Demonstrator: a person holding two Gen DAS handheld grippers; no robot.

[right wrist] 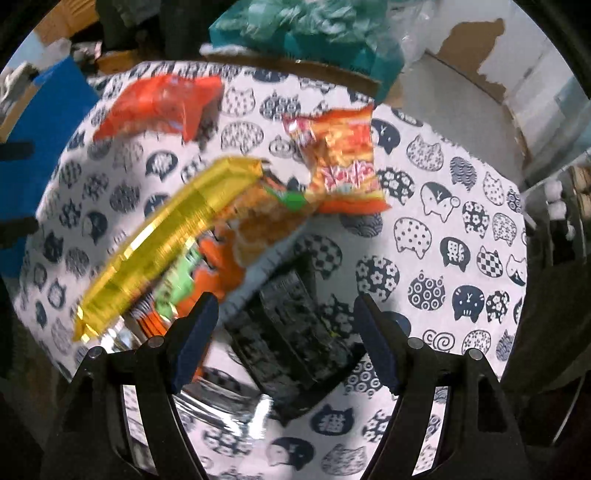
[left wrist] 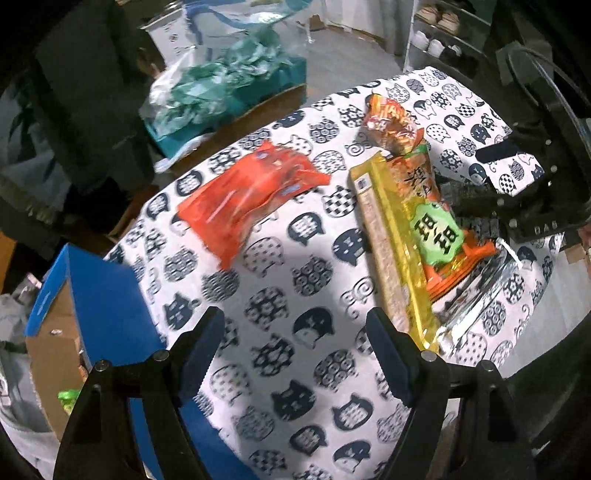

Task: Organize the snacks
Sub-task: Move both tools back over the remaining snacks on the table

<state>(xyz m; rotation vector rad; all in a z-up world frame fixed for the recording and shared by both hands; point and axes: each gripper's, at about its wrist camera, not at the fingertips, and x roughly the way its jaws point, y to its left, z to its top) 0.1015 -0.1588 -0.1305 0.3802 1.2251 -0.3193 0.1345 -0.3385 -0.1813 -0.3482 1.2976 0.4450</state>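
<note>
Several snack packets lie on a table with a cat-print cloth (left wrist: 295,295). An orange-red packet (left wrist: 247,195) (right wrist: 162,105) lies apart at the left. A long yellow packet (left wrist: 395,254) (right wrist: 173,236) rests against an orange packet with a green label (left wrist: 439,236) (right wrist: 258,221). A small red-orange packet (left wrist: 391,125) (right wrist: 343,162) lies behind them. A dark black-patterned packet (right wrist: 291,325) and a silver foil one (right wrist: 221,402) lie under my right gripper (right wrist: 286,332), which is open above them. My left gripper (left wrist: 295,350) is open over bare cloth, its right finger beside the yellow packet's end.
A blue cardboard box (left wrist: 99,302) (right wrist: 44,110) with an open top stands at the table's left edge. A teal plastic bag (left wrist: 221,92) (right wrist: 306,29) sits beyond the far edge. A shoe rack (left wrist: 443,33) stands at the back.
</note>
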